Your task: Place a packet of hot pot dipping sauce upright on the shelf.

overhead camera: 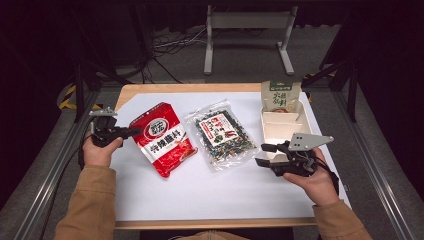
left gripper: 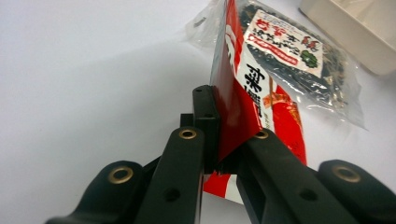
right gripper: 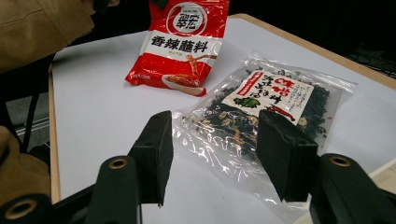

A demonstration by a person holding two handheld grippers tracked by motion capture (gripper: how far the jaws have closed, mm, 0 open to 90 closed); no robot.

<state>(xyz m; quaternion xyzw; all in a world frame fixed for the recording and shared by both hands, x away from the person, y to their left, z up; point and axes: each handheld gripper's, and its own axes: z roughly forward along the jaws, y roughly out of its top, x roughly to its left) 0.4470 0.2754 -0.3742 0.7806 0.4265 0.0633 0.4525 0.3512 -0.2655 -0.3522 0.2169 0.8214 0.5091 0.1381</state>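
Left gripper is pinched tight on the red packet's edge — probably the only thin spot to grab. Right gripper hangs with jaws spread, the clear seaweed bag lying just ahead of them — likely next.

Far right on white table: cream divided tray, green-topped pouch upright in its far compartment.
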